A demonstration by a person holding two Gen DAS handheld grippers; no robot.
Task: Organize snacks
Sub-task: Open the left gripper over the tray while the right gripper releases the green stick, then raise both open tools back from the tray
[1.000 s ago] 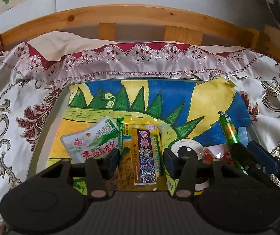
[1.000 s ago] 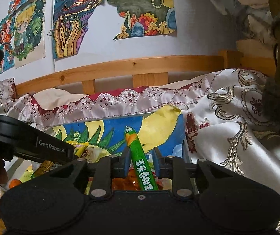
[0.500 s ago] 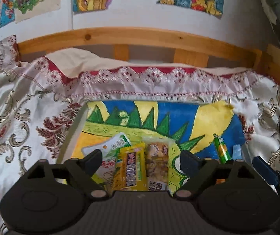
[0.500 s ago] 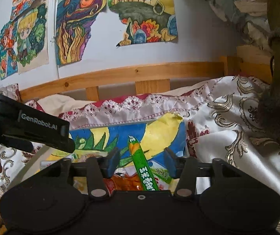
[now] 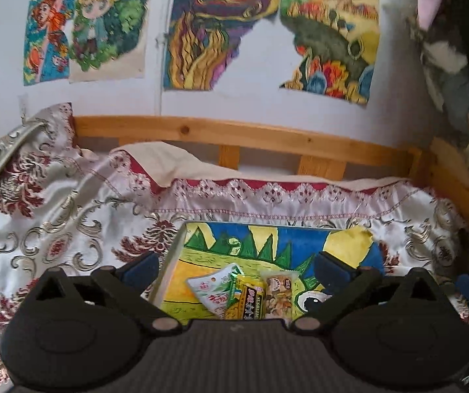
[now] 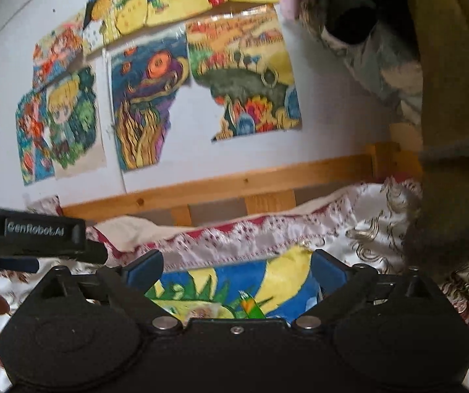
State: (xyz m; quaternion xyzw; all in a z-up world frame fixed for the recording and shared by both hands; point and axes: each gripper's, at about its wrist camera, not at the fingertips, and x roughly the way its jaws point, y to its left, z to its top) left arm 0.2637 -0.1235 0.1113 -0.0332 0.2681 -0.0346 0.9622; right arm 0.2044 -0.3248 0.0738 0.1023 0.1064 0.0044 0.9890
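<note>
Both grippers have risen. Left gripper [image 5: 236,267] jaws have just opened wide, empty; the 3 snack packets [image 5: 244,293] lie below on the painted board [image 5: 267,239]. Right gripper [image 6: 236,273] likewise spread (green stick [image 6: 251,308] released, resting on board).

Three snack packets are lying side by side on the drawing [image 5: 267,239] spread over the bed: the pouch [image 5: 213,286] on the left, the bar packet [image 5: 247,298] touching it in the middle, the nut packet [image 5: 280,290] just right of that. My left tongs [image 5: 236,267] are hanging above them with nothing between the jaws. The stick snack [image 6: 251,308] is lying further right on the same drawing, under my right tongs [image 6: 236,273]. The bedspread [image 5: 70,216] is lying under the drawing on all sides. Behind it the bed rail [image 5: 234,134] is running along the wall, with the wall pictures [image 5: 221,26] hanging above.
</note>
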